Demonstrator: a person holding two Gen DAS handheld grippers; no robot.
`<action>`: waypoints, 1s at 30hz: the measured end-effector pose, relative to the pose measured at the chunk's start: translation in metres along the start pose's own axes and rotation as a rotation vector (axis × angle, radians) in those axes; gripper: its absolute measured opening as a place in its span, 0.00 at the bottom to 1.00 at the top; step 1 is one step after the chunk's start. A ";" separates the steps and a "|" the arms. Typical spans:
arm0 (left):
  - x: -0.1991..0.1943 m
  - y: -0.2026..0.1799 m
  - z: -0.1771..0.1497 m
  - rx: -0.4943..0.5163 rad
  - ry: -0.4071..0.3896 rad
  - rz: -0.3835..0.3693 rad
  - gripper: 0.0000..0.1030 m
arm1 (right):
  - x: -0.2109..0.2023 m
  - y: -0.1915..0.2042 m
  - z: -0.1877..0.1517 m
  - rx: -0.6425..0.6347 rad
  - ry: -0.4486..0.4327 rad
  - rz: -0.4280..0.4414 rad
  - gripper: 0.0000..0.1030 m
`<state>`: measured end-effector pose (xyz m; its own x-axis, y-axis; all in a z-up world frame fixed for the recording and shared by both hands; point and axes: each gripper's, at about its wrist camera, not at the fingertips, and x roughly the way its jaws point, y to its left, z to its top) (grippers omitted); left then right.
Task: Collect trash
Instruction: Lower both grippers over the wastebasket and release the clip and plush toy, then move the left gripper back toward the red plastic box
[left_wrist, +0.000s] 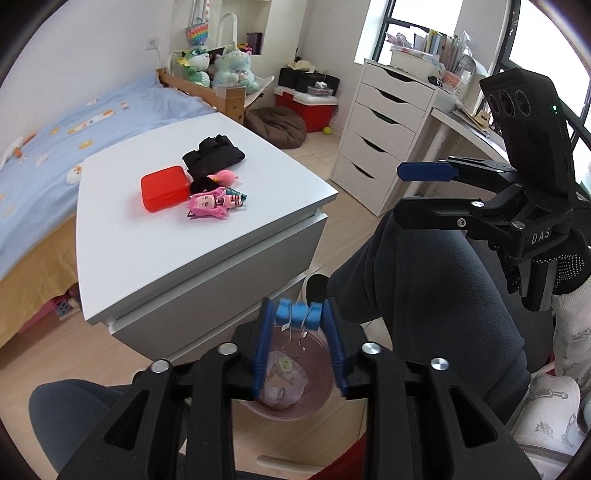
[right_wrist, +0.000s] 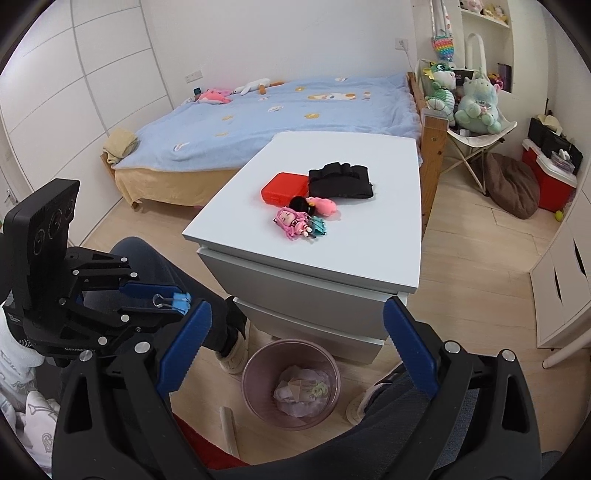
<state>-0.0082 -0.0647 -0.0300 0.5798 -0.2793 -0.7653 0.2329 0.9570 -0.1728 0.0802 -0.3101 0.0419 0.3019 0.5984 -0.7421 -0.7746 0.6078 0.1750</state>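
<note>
1. Gripping a row of blue binder clips (left_wrist: 298, 311) between my left pads, I hold them up in the air at the very tips of my left gripper (left_wrist: 298, 308).
2. My left camera looks past the clips at the trash bin (left_wrist: 320, 341) on the floor; my own fingers hide most of its rim.
3. My right camera shows that bin (right_wrist: 252, 384) almost whole, with crumpled paper (right_wrist: 301, 395) inside, standing in front of the white cabinet (right_wrist: 332, 254).
4. From the right camera, my left gripper (right_wrist: 181, 301) is side-on, and only there does a clip's wire handle (right_wrist: 160, 300) show clearly.
5. My right gripper (right_wrist: 297, 306) stands wide open with nothing between its fingers; the left camera confirms the gap (left_wrist: 399, 191).
6. Both cameras show a red box (right_wrist: 284, 192), a black cloth (right_wrist: 340, 182) and small dolls (right_wrist: 295, 223) on the cabinet top.
</note>
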 end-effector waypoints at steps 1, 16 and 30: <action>0.000 0.001 0.000 -0.003 -0.007 0.005 0.62 | 0.000 -0.001 0.000 0.003 -0.001 0.001 0.90; -0.006 0.026 0.004 -0.107 -0.033 0.075 0.93 | 0.006 0.002 -0.001 0.014 -0.001 0.008 0.97; -0.011 0.050 0.027 -0.149 -0.069 0.133 0.93 | 0.013 -0.002 0.006 0.039 0.004 0.000 0.97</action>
<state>0.0179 -0.0160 -0.0134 0.6513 -0.1495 -0.7439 0.0354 0.9853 -0.1670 0.0896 -0.3001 0.0357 0.2996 0.5966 -0.7445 -0.7522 0.6278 0.2003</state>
